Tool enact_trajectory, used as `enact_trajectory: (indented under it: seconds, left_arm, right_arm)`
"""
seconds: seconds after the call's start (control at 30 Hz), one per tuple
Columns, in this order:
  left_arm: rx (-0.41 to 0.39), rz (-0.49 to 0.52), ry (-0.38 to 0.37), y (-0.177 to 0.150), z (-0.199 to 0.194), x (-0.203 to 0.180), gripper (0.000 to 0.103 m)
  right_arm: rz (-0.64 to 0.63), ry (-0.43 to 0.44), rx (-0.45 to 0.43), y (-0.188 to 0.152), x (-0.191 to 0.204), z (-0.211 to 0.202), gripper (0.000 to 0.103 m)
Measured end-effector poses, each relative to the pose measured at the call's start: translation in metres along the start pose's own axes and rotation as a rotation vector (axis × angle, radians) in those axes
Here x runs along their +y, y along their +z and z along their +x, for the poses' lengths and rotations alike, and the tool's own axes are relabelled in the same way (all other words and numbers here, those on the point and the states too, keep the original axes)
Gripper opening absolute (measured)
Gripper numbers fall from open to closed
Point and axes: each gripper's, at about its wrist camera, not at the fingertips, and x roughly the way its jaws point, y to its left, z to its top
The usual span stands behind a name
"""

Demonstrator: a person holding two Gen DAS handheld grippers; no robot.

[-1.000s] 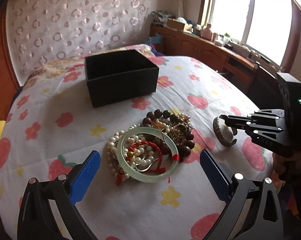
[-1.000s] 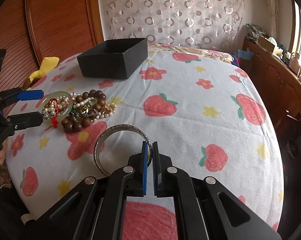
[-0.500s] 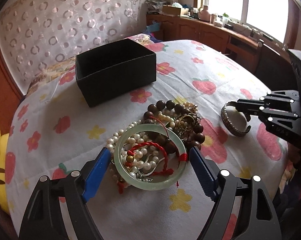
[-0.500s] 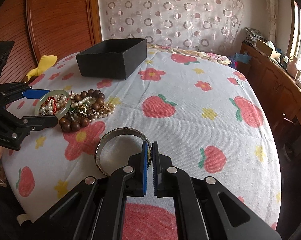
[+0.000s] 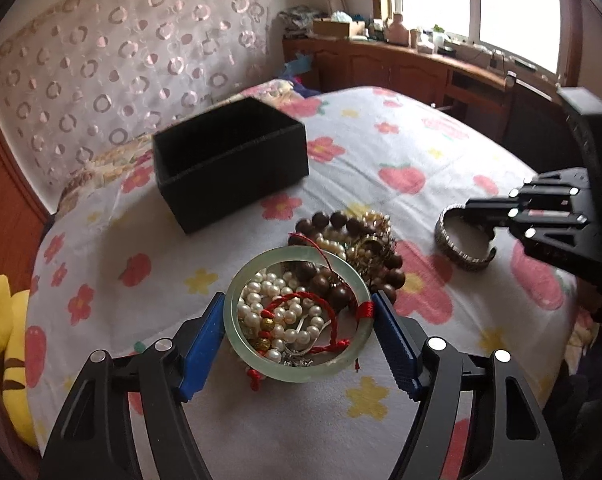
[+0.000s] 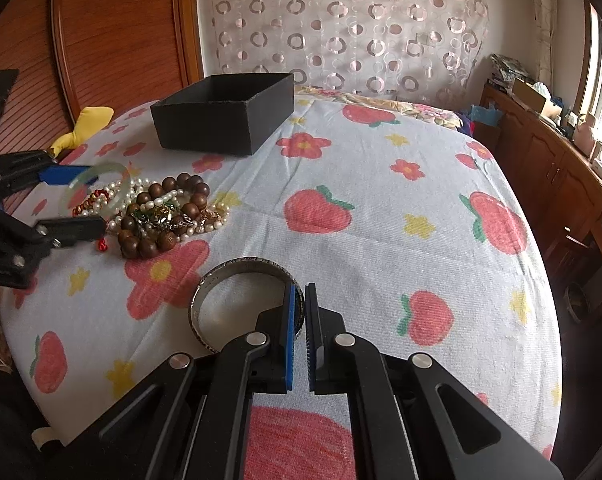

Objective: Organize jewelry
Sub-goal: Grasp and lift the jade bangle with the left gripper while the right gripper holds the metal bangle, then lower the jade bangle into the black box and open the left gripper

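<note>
Left hand-held gripper [image 5: 299, 330]: jaws have just been closing around the jade bangle [image 5: 297, 314]; blue pads seem to touch its rim on both sides, though firm contact is hard to judge.
Jade bangle: between those pads, lying over pearls [image 5: 269, 308] and a red cord [image 5: 301, 304].
Wooden beads [image 5: 381, 264]: just beyond the bangle.
Black box [image 5: 229, 160]: farther ahead, open.
Right hand-held gripper [image 6: 300, 312]: clenched on the silver cuff [image 6: 241, 276].
Silver cuff: on the bed [image 6: 381, 220], rim pinched.
</note>
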Motion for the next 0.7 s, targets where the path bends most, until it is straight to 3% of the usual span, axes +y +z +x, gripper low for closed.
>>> enact_trajectory:
  seconds: [0.37,0.7]
  left_arm:
    - [-0.139,-0.068,-0.011,0.013,-0.046,0.015,0.069]
    - [-0.180,-0.093,0.006,0.053,-0.031,0.036,0.069]
  right_arm:
    - [-0.021,0.011,0.017,0.006,0.003,0.004,0.006]
    - [-0.042,0.009,-0.053,0.032,-0.006,-0.008,0.005]
